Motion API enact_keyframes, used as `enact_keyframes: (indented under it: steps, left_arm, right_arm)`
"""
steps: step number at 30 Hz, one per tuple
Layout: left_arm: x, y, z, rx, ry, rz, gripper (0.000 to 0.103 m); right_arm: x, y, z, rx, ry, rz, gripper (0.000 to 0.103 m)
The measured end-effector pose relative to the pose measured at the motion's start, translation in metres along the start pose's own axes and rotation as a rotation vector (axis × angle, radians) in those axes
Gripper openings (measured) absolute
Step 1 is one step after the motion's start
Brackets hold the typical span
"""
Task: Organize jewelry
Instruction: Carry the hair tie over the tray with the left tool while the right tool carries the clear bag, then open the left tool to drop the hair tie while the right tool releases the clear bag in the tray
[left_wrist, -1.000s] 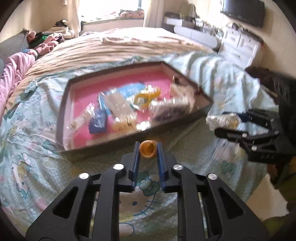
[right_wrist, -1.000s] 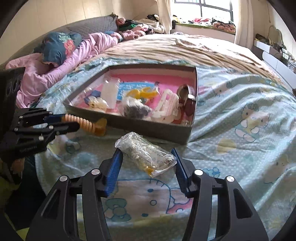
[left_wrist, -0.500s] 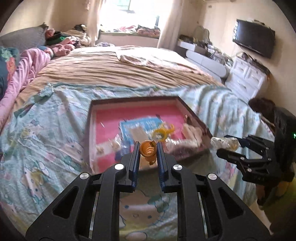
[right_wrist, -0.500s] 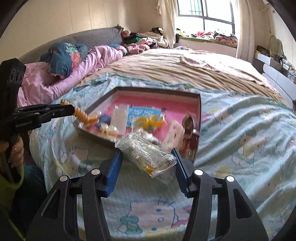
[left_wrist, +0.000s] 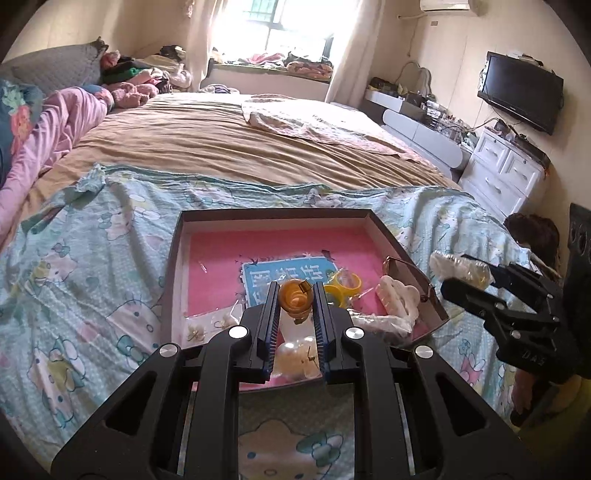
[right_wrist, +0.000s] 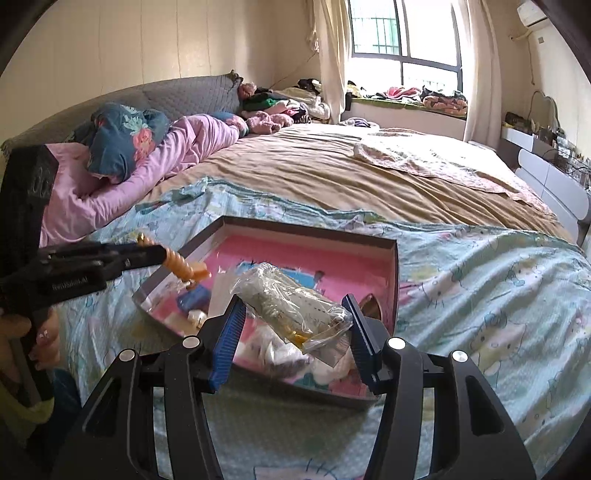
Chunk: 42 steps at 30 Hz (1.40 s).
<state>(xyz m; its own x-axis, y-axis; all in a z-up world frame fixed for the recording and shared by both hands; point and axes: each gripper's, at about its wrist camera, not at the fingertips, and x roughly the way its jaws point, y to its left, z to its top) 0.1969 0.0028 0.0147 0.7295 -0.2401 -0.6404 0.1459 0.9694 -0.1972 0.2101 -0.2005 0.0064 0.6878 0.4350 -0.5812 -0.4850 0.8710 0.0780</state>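
- Bedroom with a wide bed (left_wrist: 229, 147) filling both views, a tan sheet across its far half and a pale green cartoon-print cover (left_wrist: 85, 266) over the near half; a window glows at 12 o'clock in the left wrist view.
- Pink quilt (right_wrist: 192, 147) and a blue floral pillow (right_wrist: 122, 136) are heaped at 10 o'clock in the right wrist view.
- White drawers (left_wrist: 506, 173) and a wall television (left_wrist: 521, 92) stand at 2 o'clock in the left wrist view.
- On the printed cover lies a shallow tray (left_wrist: 173, 273) with dark walls and a pink floor, near the middle of each view.
- Inside it: a blue printed card (left_wrist: 258, 277) at the centre, a white hair claw (left_wrist: 399, 299) and a yellow ring-shaped piece (left_wrist: 349, 284) toward 3 o'clock (smaller bits below are too blurred to name).
- Right gripper (right_wrist: 295, 332) stands about half open, its pads pressing a clear plastic bag (right_wrist: 295, 306) of small jewelry, held above the tray's near edge.
- Left gripper (left_wrist: 295, 295) is closed tight on an amber coiled bracelet (left_wrist: 295, 301), also raised over the tray; from the right wrist view it reaches in from 9 o'clock.
- One hand (right_wrist: 44, 339) grips that tool's handle at 8 o'clock.
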Motion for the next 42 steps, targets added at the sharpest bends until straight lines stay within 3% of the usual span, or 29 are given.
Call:
enact_keyframes:
  steps: [11, 19, 24, 33, 37, 42]
  left_arm:
    - [0.02, 0.011, 0.0, -0.02, 0.018, -0.018, 0.011]
    - [0.033, 0.023, -0.005, -0.046, 0.051, -0.009, 0.011]
    - [0.036, 0.03, -0.005, -0.063, 0.067, 0.011, 0.03]
    - [0.032, 0.032, -0.005, -0.066, 0.066, 0.025, 0.042]
    - [0.027, 0.032, -0.005, -0.065, 0.062, 0.029, 0.047]
    - [0.019, 0.032, -0.003, -0.065, 0.051, 0.03, 0.052]
  right_arm:
    - [0.024, -0.001, 0.005, -0.01, 0.023, -0.015, 0.052]
    - [0.054, -0.003, 0.001, -0.002, 0.089, -0.031, 0.052]
    - [0.072, -0.003, -0.004, 0.003, 0.131, -0.033, 0.052]
    - [0.083, -0.001, -0.01, 0.008, 0.176, -0.041, 0.055]
    - [0.072, -0.003, -0.008, 0.017, 0.147, -0.053, 0.069]
    - [0.054, -0.005, -0.005, 0.023, 0.114, -0.064, 0.077]
